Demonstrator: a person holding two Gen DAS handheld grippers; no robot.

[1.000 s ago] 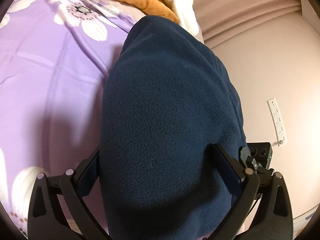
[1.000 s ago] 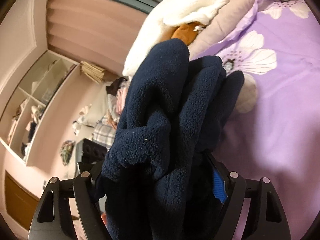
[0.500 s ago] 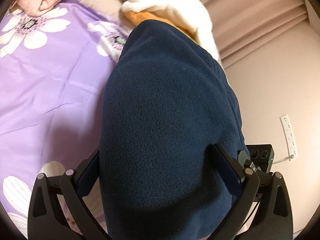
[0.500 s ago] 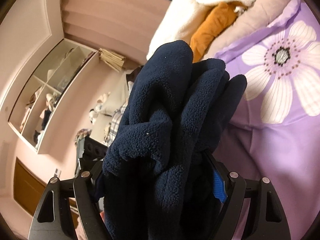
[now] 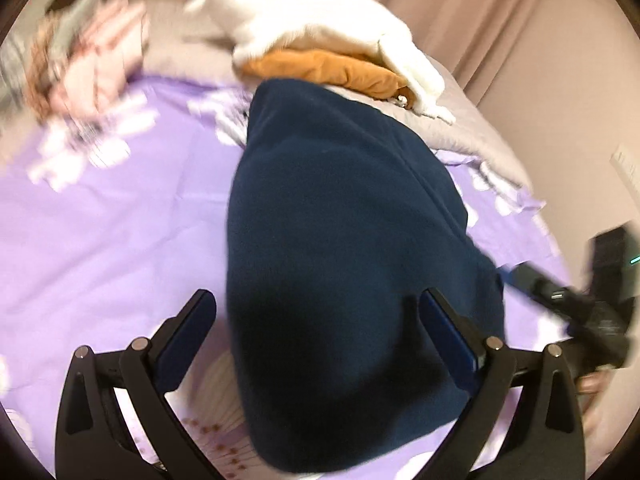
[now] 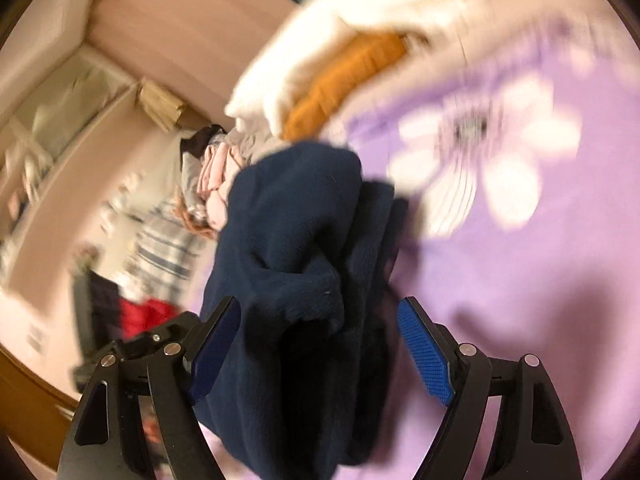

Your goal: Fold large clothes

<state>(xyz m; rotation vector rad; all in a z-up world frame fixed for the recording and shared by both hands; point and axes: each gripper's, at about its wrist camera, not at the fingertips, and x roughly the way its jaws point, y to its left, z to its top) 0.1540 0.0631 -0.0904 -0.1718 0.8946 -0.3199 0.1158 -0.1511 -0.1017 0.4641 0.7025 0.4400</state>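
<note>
Left wrist view: the navy fleece (image 5: 344,248) lies bundled between the spread jaws of the left gripper (image 5: 316,320), over the purple bedsheet (image 5: 100,220); a gap shows beside the left pad, so no grip

Right wrist view: the right gripper (image 6: 320,336) stands wide with thick fleece folds between; folding looks nearly finished

I'm in a bedroom at home — the purple flowered bedsheet (image 5: 100,240) spreads under my tongs, with a white fleece (image 5: 320,28) and an orange garment (image 5: 340,68) heaped near its head. Pink pleated curtains (image 5: 460,12) hang behind. Off the bed's edge, more clothes (image 6: 208,168) pile up — and open wall shelves (image 6: 48,132) hold small things, blurred.
</note>
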